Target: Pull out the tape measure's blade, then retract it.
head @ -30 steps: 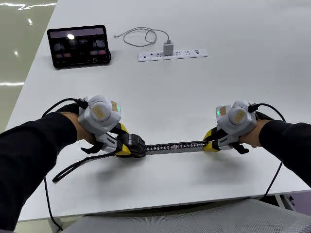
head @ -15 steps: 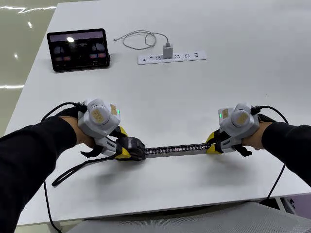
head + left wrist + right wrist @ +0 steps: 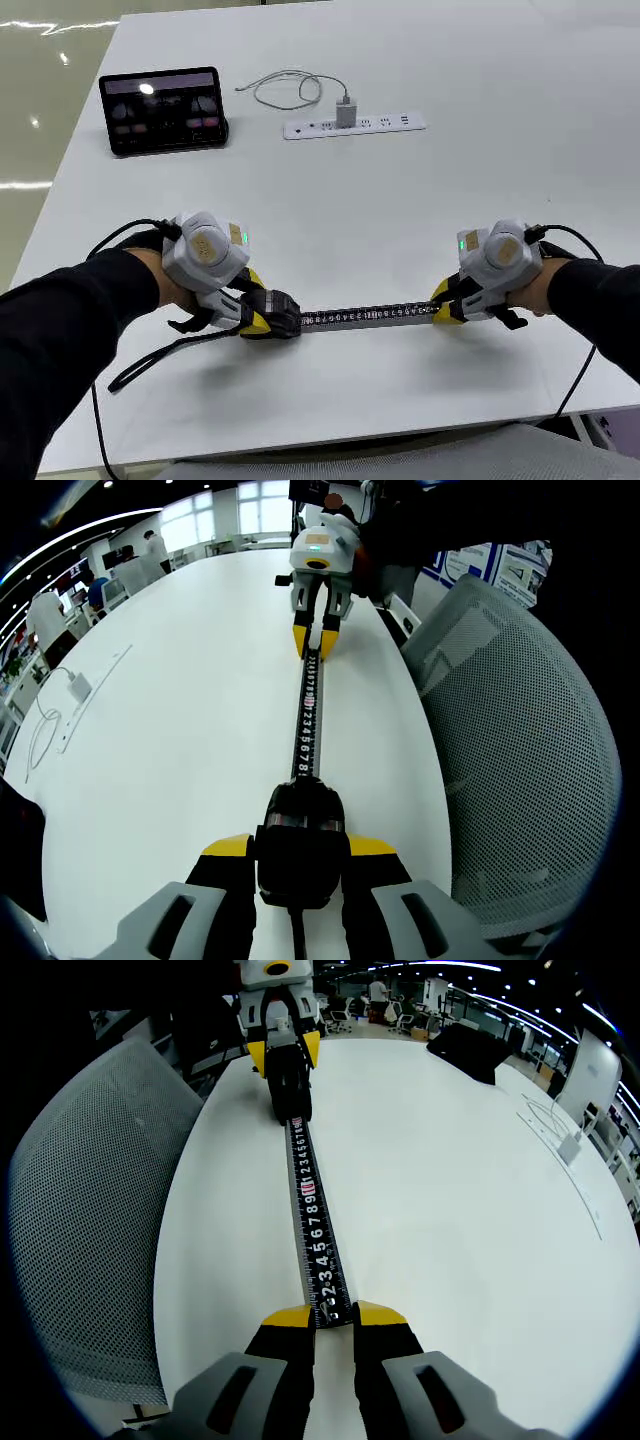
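Since a second ago our right tongs [image 3: 335,1317] have drawn a little farther from our left tongs [image 3: 300,848], and a bit more of the blade [image 3: 368,316] lies bare between them. We have the right tongs pinched shut on the blade's very tip, just past the first numerals, because that end gives the firmest purchase for a straight pull. The left tongs are clamped on the dark case [image 3: 275,313] from both sides, anchoring it so the pull lengthens the blade instead of dragging the whole tool along. We keep both low, so case and blade rest flat on the white tabletop [image 3: 400,200] near its front edge, the blade running in a straight line from one set of tongs to the other with no sag or twist. We judge the pull-out to be under way, with retraction yet to come. Well beyond, at the far side, a tablet [image 3: 163,108] and a power strip [image 3: 352,124] with a looped cable sit clear of the work, and a mesh chair [image 3: 100,1210] stands by the near edge.
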The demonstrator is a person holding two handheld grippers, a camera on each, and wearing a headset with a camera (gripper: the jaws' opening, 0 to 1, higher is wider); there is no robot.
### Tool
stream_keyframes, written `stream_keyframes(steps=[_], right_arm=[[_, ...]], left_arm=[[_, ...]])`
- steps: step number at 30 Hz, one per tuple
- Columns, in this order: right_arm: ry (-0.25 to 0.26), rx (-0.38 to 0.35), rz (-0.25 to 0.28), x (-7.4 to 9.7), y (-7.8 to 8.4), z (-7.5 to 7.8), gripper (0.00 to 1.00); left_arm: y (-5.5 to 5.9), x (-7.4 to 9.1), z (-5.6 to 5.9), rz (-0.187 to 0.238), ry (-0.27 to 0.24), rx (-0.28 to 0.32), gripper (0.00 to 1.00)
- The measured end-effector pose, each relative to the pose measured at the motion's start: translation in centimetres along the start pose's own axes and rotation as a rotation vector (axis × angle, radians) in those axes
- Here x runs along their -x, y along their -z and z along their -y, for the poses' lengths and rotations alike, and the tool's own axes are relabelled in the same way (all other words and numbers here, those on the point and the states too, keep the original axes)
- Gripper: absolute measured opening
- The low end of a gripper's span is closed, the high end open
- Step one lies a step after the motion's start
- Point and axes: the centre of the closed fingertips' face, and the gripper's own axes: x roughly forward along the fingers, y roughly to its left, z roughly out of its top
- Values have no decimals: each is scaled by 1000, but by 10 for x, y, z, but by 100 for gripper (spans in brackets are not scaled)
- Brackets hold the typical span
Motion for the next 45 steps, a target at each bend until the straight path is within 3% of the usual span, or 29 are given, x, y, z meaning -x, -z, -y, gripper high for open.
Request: stream_keyframes(steps=[11,45], right_arm=[[6,-5,-12,4,11,4,9],[16,-16,-23,16,21,3,9]], left_arm=[[0,0,0,-4,1,-4,28],[0,1,2,-4,-11,1,28]])
